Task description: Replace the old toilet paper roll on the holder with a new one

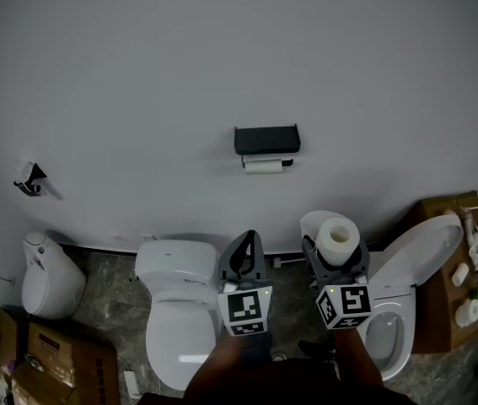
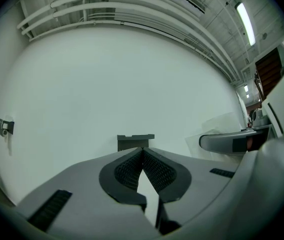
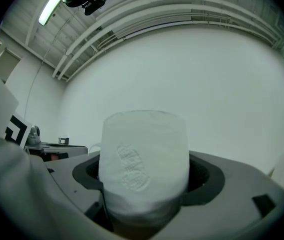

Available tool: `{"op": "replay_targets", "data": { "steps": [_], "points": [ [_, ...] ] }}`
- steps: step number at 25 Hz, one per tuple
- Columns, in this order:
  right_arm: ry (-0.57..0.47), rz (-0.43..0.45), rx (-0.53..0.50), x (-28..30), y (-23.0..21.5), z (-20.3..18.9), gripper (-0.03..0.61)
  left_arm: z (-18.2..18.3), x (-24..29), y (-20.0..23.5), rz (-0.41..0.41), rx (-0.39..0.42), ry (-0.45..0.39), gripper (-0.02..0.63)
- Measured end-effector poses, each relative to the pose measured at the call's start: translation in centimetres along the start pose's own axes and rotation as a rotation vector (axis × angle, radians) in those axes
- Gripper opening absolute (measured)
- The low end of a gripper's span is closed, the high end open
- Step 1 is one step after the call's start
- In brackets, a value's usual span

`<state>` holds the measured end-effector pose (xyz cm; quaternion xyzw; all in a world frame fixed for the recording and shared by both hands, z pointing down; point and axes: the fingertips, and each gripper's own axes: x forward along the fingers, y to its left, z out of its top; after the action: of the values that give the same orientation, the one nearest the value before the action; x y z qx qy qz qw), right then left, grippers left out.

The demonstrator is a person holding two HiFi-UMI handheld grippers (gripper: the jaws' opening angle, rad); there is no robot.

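Note:
A black paper holder (image 1: 266,138) hangs on the white wall, with a thin old roll (image 1: 263,166) on its bar underneath; the holder (image 2: 135,141) also shows in the left gripper view, straight ahead. My right gripper (image 1: 335,256) is shut on a full white toilet paper roll (image 1: 338,238), held upright; that roll (image 3: 144,166) fills the right gripper view. My left gripper (image 1: 244,261) is shut with nothing in it, its pads (image 2: 154,169) pressed together. Both grippers point level at the wall, below the holder and well short of it.
A white toilet (image 1: 174,310) with its lid down stands at the lower left, another with its seat up (image 1: 403,298) at the right. A small white bin (image 1: 49,277), cardboard boxes (image 1: 49,357) and a brown shelf with bottles (image 1: 462,277) line the floor. A small black fixture (image 1: 30,179) sits on the wall.

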<state>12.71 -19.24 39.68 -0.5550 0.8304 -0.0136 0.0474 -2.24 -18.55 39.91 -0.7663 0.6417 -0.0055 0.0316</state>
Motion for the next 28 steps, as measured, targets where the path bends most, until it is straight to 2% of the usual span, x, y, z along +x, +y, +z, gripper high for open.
{"op": "replay_targets", "data": {
  "steps": [7,16,21,28],
  "points": [
    [0.017,0.003,-0.027,6.3,0.3,-0.6,0.393,-0.5,5.7,3.2,-0.013,-0.006,0.004,0.015],
    [0.045,-0.066,-0.041,13.9,-0.6,-1.3,0.393,-1.6,13.1,7.1,-0.065,-0.027,0.021,0.015],
    [0.042,-0.085,-0.046,16.1,-1.3,-1.8,0.393,-2.2,15.5,7.6,-0.082,-0.03,0.025,0.015],
    [0.05,-0.046,-0.045,17.5,-2.6,-2.6,0.393,-3.0,16.6,7.1,-0.049,-0.038,0.039,0.015]
  ]
}}
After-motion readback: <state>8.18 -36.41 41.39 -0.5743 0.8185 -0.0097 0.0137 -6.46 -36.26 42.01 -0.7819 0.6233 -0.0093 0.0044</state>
